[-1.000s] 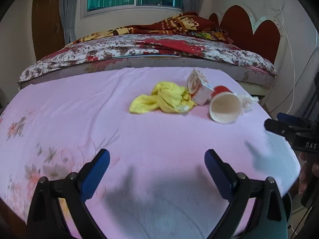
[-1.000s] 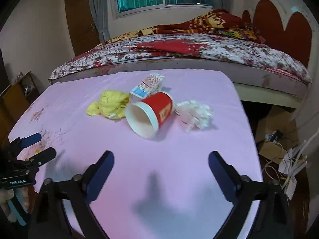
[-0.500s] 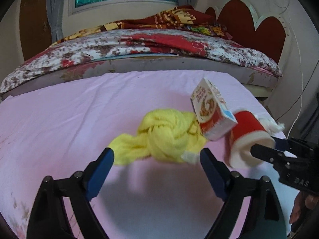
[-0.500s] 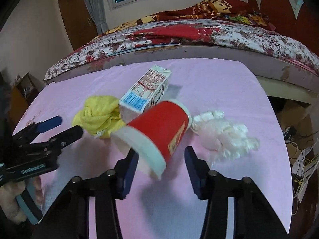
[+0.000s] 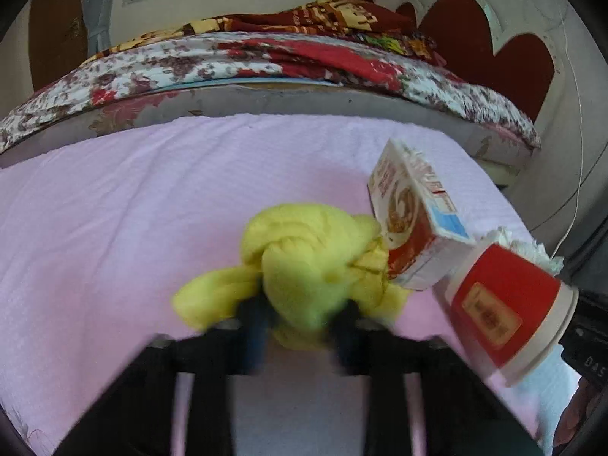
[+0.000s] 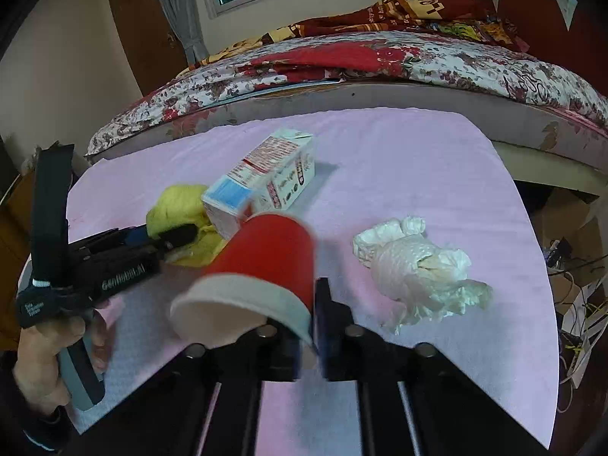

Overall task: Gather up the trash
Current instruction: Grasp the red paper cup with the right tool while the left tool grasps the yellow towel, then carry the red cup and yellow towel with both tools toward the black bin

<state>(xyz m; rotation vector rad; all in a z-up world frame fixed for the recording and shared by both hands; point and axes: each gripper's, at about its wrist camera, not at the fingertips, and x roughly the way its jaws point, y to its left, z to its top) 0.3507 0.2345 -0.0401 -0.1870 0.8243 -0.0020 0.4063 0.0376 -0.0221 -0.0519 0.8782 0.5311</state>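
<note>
1. A crumpled yellow cloth [image 5: 304, 266] lies near the middle of the pink sheet [image 5: 133, 209]; the left gripper [image 5: 304, 323] has its jaws pinched closed on the cloth's near end, with yellow fabric bulging up between the two blurred fingers.
2. A red paper cup [image 6: 262, 266] lies on its side just right of the cloth, white rim towards the camera; the right gripper [image 6: 306, 326] is clamped on the cup's rim wall, one finger inside the mouth and one outside.
3. A small drink carton [image 6: 266, 178] rests tilted on the sheet, one end against the yellow cloth and just behind the cup's base.
4. A wad of white tissue [image 6: 418, 266] sits on the sheet to the right of the cup, apart from it.
5. In the right wrist view a person's hand [image 6: 49, 353] grips the handle of the left gripper at the lower left.
6. Behind the pink sheet stands a bed with a floral cover [image 6: 380, 60] and a red heart-shaped headboard [image 5: 494, 45].
</note>
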